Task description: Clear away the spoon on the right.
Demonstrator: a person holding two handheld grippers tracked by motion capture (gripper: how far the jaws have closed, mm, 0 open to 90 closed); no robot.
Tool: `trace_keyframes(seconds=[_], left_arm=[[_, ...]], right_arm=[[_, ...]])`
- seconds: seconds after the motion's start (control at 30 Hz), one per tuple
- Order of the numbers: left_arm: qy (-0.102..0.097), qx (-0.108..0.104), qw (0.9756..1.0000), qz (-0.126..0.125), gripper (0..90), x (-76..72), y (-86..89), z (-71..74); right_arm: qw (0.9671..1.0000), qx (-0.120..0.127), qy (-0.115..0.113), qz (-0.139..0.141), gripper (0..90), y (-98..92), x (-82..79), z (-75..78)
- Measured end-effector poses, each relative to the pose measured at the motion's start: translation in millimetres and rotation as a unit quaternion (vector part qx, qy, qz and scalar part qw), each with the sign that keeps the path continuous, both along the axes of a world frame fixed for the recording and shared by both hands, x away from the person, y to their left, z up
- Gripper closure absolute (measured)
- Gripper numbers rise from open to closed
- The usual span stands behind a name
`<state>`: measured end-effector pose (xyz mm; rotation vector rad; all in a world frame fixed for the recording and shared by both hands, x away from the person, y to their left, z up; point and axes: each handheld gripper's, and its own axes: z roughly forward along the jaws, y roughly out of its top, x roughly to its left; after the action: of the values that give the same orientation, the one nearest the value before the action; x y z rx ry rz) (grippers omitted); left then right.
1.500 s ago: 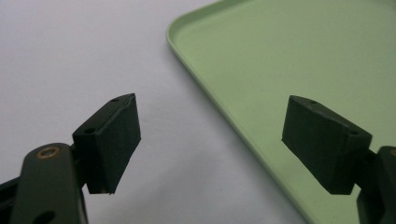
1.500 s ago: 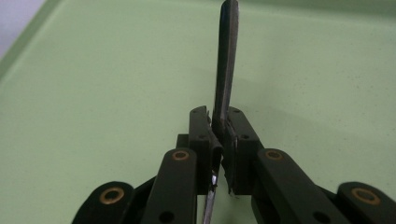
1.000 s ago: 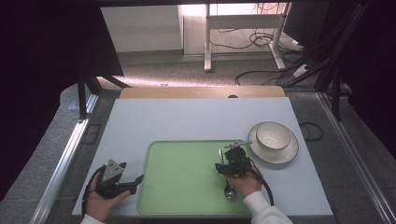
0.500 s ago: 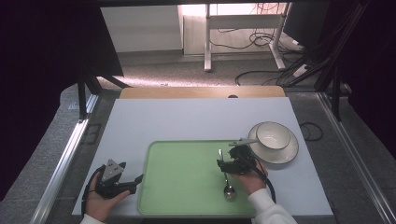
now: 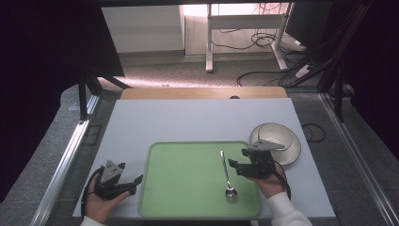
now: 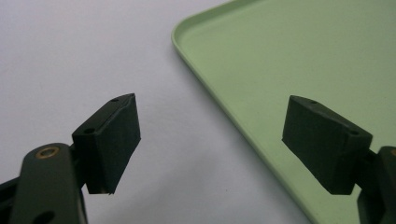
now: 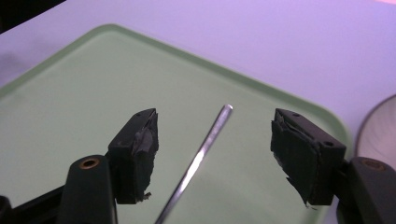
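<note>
We judge the placing step done: the slim metal spoon (image 5: 227, 173) lies flat on the pale green plastic tray (image 5: 188, 188), lower right of the high view, bowl end nearest us. Our right gripper (image 5: 234, 165) has just been opening — its jaws stand spread either side of the handle (image 7: 201, 156), pads clear of it. The left gripper (image 5: 136, 181) waits, spread and empty, over the tray's left rim (image 6: 205, 70). Next we would likely reach for the white ceramic bowl on its plate (image 5: 275, 141) — its inside is hard to make out.
</note>
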<state>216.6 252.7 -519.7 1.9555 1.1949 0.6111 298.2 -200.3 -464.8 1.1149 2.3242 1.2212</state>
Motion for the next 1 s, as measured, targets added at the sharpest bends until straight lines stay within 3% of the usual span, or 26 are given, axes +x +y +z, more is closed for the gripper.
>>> trace_keyframes(seconds=[0.3,0.4,0.53,0.73,1.0], left_arm=[[-0.002,-0.001,1.0,0.001,18.7,-0.5,-0.2,0.9],[-0.001,-0.001,1.0,0.002,18.7,-0.4,-0.1,0.6],[0.0,0.001,1.0,0.0,18.7,-0.1,-0.4,0.1],[0.0,0.001,1.0,0.0,18.7,0.0,-0.4,0.0],[0.002,0.002,1.0,-0.002,18.7,1.1,-0.5,-0.9]], right_arm=[[0.9996,0.001,-0.01,-0.026,32.1,-36.4,-16.4,-1.8],[0.9989,-0.012,-0.021,-0.04,31.7,-55.9,-24.4,-7.3],[0.9982,-0.007,-0.017,-0.057,31.7,-72.1,-29.0,-10.6],[0.9975,-0.007,-0.016,-0.068,31.5,-80.8,-29.4,-11.7],[0.9977,-0.014,-0.019,-0.063,30.1,-78.0,-28.0,-11.7]])
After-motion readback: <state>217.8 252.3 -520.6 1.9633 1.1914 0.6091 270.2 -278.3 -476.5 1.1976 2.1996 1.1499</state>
